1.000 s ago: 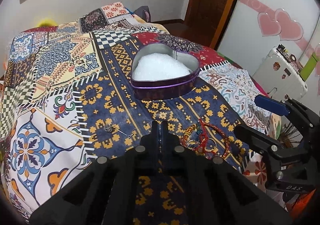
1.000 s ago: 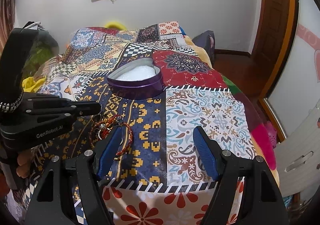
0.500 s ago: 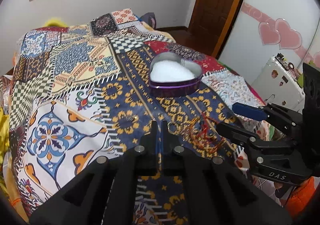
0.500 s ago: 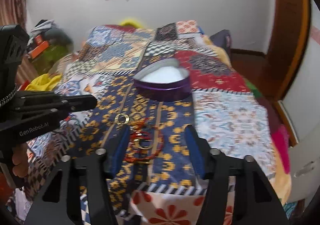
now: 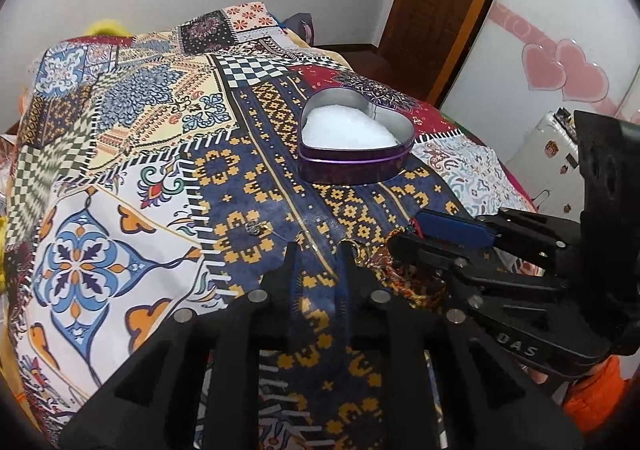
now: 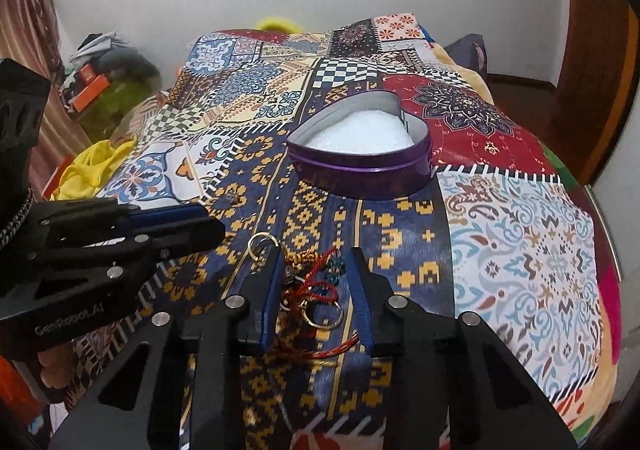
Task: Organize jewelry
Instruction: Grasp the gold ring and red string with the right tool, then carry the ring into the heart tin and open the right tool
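Observation:
A tangle of jewelry (image 6: 316, 284), red cords, gold rings and a silver key ring, lies on the patterned bedspread (image 6: 520, 250). My right gripper (image 6: 315, 262) is lowered over it. Its jaws are closing with the tangle between the blue pads, which stand just beside the cords. In the left wrist view the right gripper (image 5: 406, 230) covers most of the jewelry (image 5: 384, 274). My left gripper (image 5: 318, 250) hovers beside the pile with its jaws opening and only cloth in the gap. Behind it sits an open purple heart-shaped tin (image 5: 356, 141) with a white lining. A small silver piece (image 5: 256, 228) lies apart to the left.
The heart tin (image 6: 360, 153) stands mid-bed beyond the pile. The left gripper (image 6: 214, 223) reaches in from the left, close to a gold ring (image 6: 262, 244). Yellow cloth (image 6: 88, 165) and clutter lie off the bed's left side. A wooden door (image 5: 440, 9) and white suitcase (image 5: 556, 145) stand to the right.
The right jaws have narrowed and come down around the jewelry tangle. The left jaws, shut before, have parted slightly. The left gripper has stayed beside the pile.

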### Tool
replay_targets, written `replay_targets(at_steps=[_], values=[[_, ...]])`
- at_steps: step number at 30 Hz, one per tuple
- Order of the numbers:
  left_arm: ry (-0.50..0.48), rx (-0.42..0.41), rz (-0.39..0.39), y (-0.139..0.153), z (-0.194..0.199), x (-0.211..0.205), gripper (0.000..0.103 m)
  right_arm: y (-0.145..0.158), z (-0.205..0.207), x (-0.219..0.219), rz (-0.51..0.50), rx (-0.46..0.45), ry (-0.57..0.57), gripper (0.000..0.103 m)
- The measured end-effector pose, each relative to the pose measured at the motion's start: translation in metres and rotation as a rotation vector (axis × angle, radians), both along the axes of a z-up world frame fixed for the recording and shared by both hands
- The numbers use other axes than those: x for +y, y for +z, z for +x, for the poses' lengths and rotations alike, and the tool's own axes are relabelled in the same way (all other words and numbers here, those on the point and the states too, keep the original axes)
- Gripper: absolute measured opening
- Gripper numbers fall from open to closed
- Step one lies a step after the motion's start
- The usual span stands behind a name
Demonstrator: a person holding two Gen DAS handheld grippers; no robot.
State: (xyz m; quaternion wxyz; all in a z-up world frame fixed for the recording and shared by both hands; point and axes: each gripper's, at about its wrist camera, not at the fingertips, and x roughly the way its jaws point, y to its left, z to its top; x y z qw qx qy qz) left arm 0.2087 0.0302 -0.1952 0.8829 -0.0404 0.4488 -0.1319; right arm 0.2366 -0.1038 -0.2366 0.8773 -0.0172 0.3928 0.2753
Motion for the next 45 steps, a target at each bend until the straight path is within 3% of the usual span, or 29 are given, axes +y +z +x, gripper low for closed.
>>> replay_targets(at_steps=[3, 14, 16, 17, 19, 30, 45], values=[[-0.007, 0.012, -0.026, -0.002, 0.004, -0.002, 0.017, -0.002, 0.004, 0.001, -0.013, 0.004, 0.004, 0.009], [-0.023, 0.046, -0.014, -0.015, 0.017, -0.013, 0.017, 0.006, -0.001, -0.01, -0.004, -0.054, -0.012, 0.007], [-0.021, 0.046, -0.02, -0.016, 0.018, -0.013, 0.011, 0.008, -0.002, -0.011, -0.001, -0.061, -0.011, 0.007], [-0.028, 0.049, -0.029, -0.016, 0.018, -0.013, 0.002, 0.01, -0.003, -0.012, 0.0, -0.067, -0.012, 0.007], [-0.038, 0.046, -0.041, -0.016, 0.018, -0.013, 0.001, 0.012, -0.004, -0.013, 0.002, -0.074, -0.013, 0.007], [-0.012, -0.034, -0.007, 0.007, 0.004, -0.01, 0.0, 0.025, -0.006, -0.024, 0.018, -0.101, -0.039, 0.007], [0.025, -0.157, 0.044, 0.052, 0.0, -0.01, 0.0, 0.065, -0.009, -0.028, 0.022, -0.209, -0.061, 0.007]])
